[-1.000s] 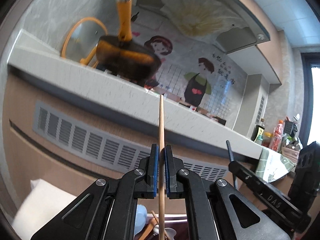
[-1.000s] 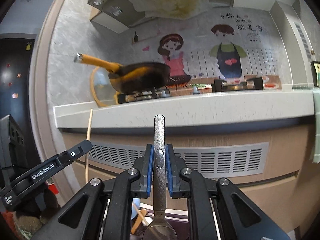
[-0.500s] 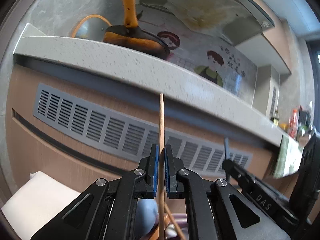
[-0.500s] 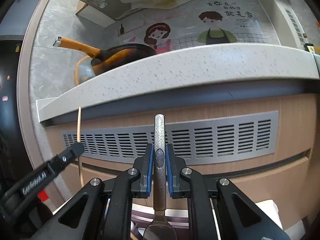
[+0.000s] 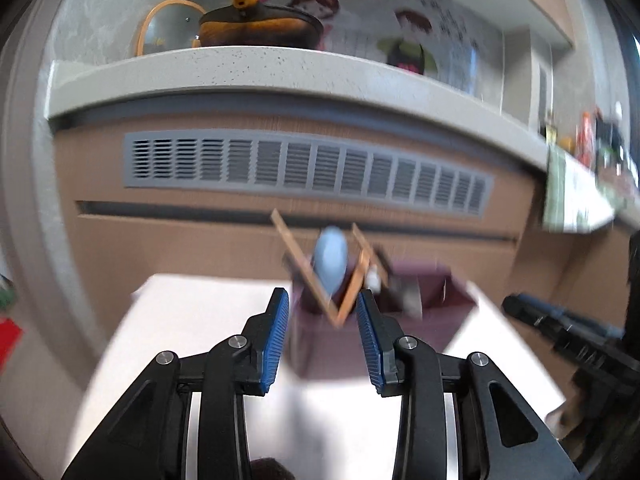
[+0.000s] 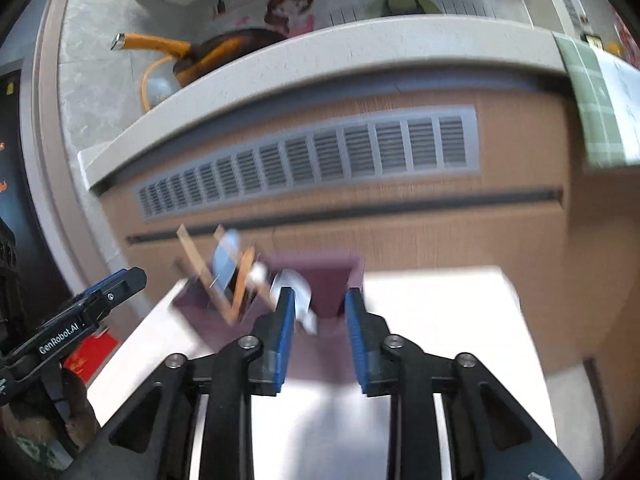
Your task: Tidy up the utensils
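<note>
A maroon utensil holder [image 5: 420, 288] stands on a white table [image 5: 192, 320]. In it lean wooden chopsticks [image 5: 298, 258], a pale blue spoon [image 5: 330, 264] and a small white spoon [image 5: 374, 278]. My left gripper [image 5: 321, 294] hovers just before the holder with its jaws opening, and nothing is pressed between the pads. In the right wrist view my right gripper [image 6: 319, 294] faces the holder [image 6: 328, 276], its jaws opening too. A blurred silvery spoon [image 6: 296, 290] lies loose by its left pad, over a compartment. The chopsticks [image 6: 196, 260] and the left gripper [image 6: 108, 292] show at the left.
Behind the table runs a wooden cabinet front with a grey vent grille [image 5: 308, 168] under a speckled counter [image 5: 280, 68]. A dark pan with an orange handle [image 5: 256, 28] sits on it. A green checked cloth [image 6: 592, 92] hangs at the right.
Both grippers have dropped from the counter's height to the holder and gone from shut to open. The chopstick has left the left jaws and the metal spoon the right jaws.
</note>
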{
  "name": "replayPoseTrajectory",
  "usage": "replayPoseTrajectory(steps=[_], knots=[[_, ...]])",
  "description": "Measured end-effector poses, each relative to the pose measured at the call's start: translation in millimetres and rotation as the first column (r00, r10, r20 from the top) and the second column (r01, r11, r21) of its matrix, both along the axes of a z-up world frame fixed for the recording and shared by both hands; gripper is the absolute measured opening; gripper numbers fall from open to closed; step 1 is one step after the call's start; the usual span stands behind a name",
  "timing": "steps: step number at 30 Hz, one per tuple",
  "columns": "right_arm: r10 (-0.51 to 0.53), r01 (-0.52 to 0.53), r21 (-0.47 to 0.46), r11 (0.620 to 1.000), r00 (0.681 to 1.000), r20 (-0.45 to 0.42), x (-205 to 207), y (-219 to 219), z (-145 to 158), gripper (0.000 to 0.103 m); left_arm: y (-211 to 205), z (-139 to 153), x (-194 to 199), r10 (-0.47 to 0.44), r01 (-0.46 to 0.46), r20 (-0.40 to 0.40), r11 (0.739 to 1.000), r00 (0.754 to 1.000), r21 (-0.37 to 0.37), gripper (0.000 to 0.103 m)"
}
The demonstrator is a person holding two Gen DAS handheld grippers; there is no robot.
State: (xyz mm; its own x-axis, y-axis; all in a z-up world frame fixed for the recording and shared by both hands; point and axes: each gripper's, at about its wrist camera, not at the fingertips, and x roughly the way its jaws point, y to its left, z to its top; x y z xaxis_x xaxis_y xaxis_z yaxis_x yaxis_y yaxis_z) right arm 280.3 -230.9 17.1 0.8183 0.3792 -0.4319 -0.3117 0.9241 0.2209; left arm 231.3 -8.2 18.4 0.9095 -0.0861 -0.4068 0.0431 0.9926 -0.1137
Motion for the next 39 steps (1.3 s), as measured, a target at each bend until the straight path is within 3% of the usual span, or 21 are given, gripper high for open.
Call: replayPoseTrajectory(steps=[4, 7, 14, 39], knots=[[0.038, -0.042, -0.048, 0.998, 0.995, -0.088, -57, 8, -1, 0.028, -3, -8, -55, 0.001, 0.006, -0.13, 0.999, 0.991, 0.051, 0.036], [0.064, -0.077, -0.122, 0.99, 0.992, -0.107, -98, 19, -3, 0.029, -4, -13, -87, 0.015, -0.002, -0.2, 0.998, 0.98, 0.061, 0.036], [0.038, -0.049, -0.167, 0.985, 0.997, -0.069, -172, 25, -12, 0.029, -11, -9, -141, 0.031, -0.017, -0.187, 0.997, 0.982, 0.079, 0.036], [0.024, -0.034, -0.185, 0.982, 0.998, -0.059, -186, 20, -6, 0.031, -15, 0, -153, 0.008, 0.002, -0.183, 0.999, 0.983, 0.054, 0.036]])
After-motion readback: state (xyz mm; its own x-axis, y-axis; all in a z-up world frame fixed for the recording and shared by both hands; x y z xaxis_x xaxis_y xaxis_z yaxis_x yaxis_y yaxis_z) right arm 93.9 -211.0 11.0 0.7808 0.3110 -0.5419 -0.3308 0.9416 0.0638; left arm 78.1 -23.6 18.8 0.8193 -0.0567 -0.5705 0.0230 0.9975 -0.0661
